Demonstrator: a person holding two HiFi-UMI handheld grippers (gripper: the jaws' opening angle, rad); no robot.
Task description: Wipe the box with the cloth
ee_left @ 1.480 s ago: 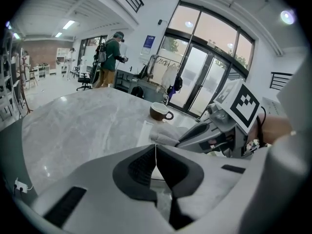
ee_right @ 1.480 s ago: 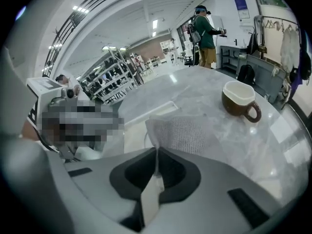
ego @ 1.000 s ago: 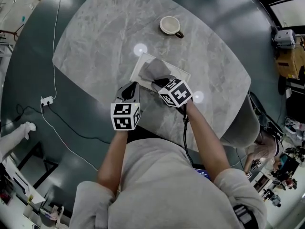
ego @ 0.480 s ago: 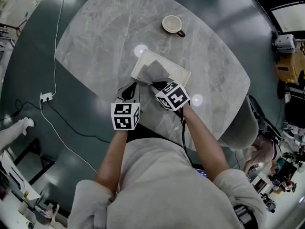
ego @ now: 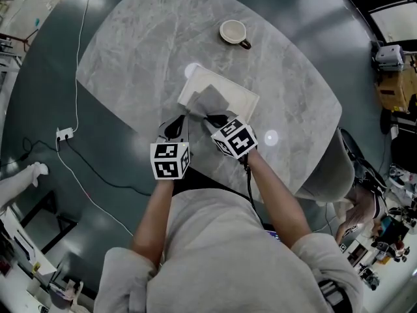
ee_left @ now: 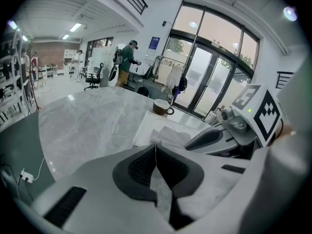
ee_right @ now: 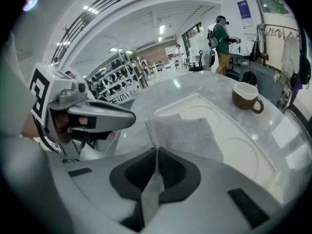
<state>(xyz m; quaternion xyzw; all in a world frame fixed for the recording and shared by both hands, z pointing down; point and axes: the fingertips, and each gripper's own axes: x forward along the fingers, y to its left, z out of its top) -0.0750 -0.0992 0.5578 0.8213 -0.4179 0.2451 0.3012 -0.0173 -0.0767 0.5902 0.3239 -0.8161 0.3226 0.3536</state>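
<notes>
On box, R hand-held gripper's cloth

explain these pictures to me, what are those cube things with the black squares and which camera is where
There is no robot here. A person holds a two-jaw gripper in each hand, and the cubes with square markers are parts of those grippers. The head view comes from a camera on the person's head, looking steeply down. The left and right gripper views come from cameras riding on each gripper, looking along its jaws. On the grey marble table lies a flat white box with a grey cloth on top, and a mug stands farther off. The left gripper and the right gripper, side by side, each have their jaws closed on the near edge of the cloth.
</notes>
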